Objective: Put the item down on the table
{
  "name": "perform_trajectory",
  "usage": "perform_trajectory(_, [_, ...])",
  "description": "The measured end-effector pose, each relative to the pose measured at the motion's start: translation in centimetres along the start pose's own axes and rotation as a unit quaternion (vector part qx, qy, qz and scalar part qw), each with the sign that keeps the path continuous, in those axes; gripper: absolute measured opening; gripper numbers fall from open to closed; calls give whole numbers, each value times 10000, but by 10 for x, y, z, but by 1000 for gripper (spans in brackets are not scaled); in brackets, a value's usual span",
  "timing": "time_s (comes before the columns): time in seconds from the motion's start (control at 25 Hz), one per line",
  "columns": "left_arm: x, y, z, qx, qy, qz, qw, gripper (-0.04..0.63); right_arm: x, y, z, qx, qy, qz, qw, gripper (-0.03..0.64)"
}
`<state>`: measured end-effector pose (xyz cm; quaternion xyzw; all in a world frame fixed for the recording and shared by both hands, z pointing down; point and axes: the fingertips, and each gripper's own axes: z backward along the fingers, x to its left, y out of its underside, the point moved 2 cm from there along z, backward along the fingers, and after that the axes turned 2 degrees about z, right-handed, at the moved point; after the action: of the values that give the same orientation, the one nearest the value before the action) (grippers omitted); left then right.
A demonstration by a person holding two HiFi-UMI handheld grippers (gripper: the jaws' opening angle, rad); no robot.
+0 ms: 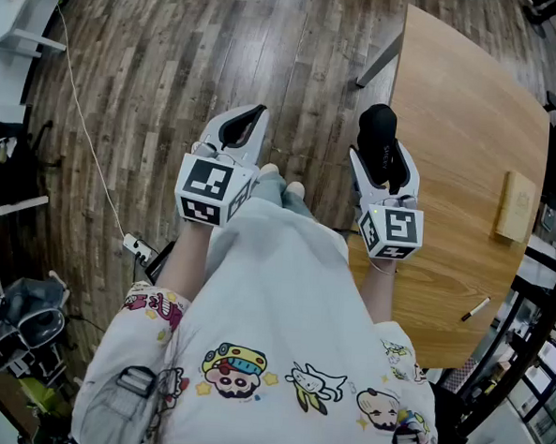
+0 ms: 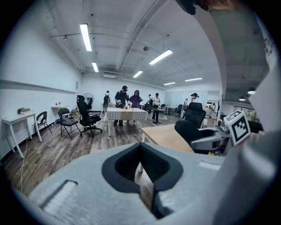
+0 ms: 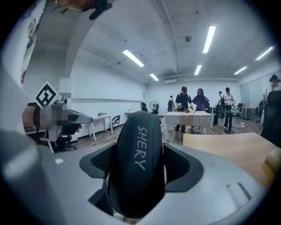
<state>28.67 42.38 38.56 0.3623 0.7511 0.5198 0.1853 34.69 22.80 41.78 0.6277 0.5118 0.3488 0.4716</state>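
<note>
Fingers [image 3: 186, 169] of the right gripper [image 1: 383, 160] clamp a black case [image 3: 136, 162] (left gripper [image 1: 247, 121] closed), angled slightly down.

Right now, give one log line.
right hand-held gripper: shut on black oval case | left hand-held gripper: shut | light wooden table: case not down

- The item [image 3: 136, 167] is a black, smooth, rounded oblong case with pale lettering "SHERY" running along its upper face.
- It sits clamped between the jaws of the right tool [image 1: 383, 166], which press its two long sides. Its rounded end sticks out past the tips.
- It is held in the air, tipped slightly downward, not resting on anything.
- From above it shows just beside the edge of the worktop [image 1: 452, 133], a light wooden top with a curved outline.
</note>
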Motion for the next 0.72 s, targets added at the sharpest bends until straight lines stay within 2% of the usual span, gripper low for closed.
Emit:
perform_trajectory(0.36, [15,3,-6,40,76,126,9999,-2,3,-3,-15,99,-21,-55,9999,350])
perform_trajectory(0.72, [61,-33,-84,-152,373,168,9990,-2,-33,-28,-85,283,178,72,9994,350])
